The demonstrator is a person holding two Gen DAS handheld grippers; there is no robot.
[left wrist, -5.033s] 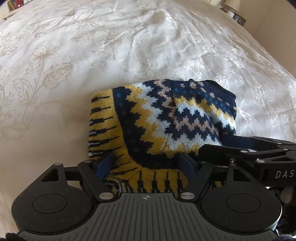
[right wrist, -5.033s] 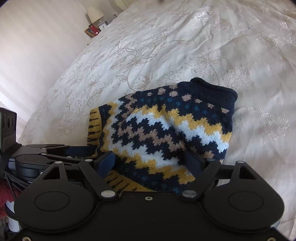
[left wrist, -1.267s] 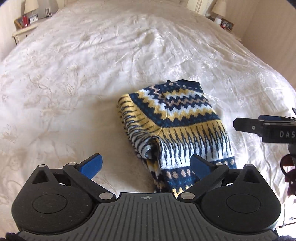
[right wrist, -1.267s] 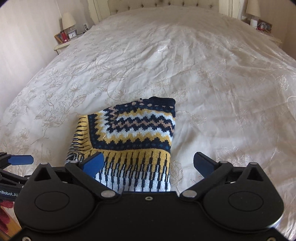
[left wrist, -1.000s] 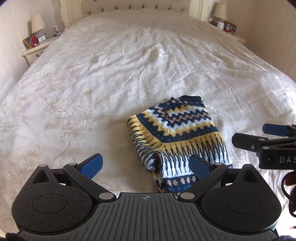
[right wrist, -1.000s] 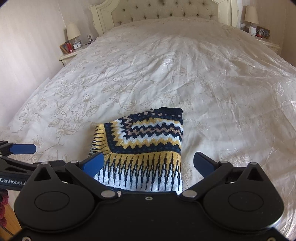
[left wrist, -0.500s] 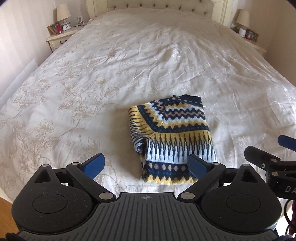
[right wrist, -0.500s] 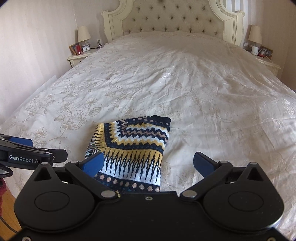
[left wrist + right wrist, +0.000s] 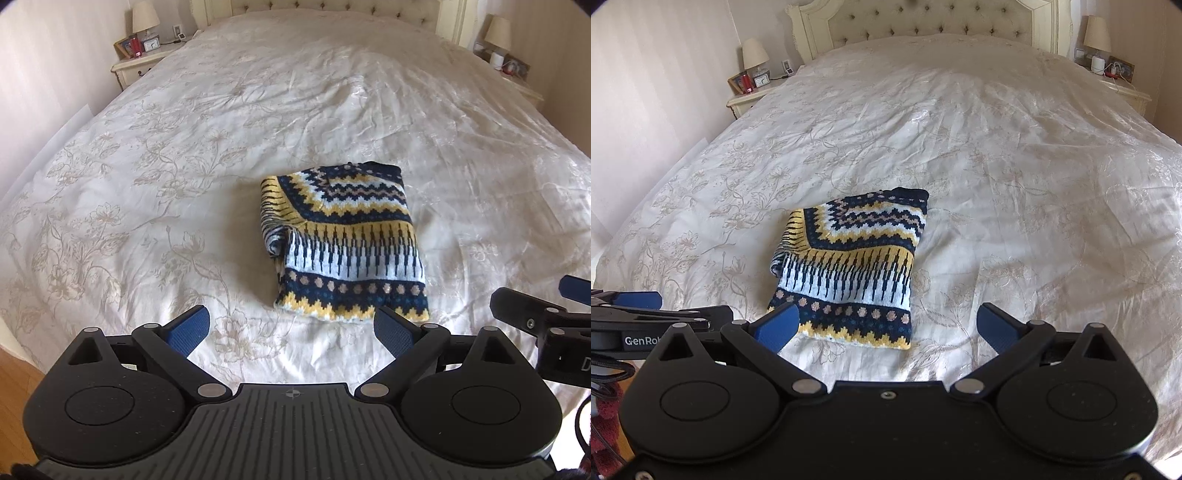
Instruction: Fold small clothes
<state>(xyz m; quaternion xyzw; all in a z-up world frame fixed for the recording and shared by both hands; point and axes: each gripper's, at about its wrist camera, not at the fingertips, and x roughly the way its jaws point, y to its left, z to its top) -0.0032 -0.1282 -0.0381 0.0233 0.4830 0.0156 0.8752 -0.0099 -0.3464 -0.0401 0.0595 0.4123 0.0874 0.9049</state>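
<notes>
Left gripper (image 9: 291, 332): fingers spread wide, nothing between them, held above the near bed edge.
Right gripper (image 9: 888, 326): fingers likewise apart, empty, just beside the left one.
Sweater (image 9: 341, 243): folded into a compact rectangle, flat on the bedspread (image 9: 166, 184), beyond both grippers, touching neither.
Far: tufted headboard (image 9: 923, 22), a bedside lamp (image 9: 755, 55) at each side.

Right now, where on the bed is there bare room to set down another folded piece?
Bedspread is bare left of the folded sweater, right of it, and beyond it up to the headboard. The near edge is crowded: the open left tool and open right tool hover there.
</notes>
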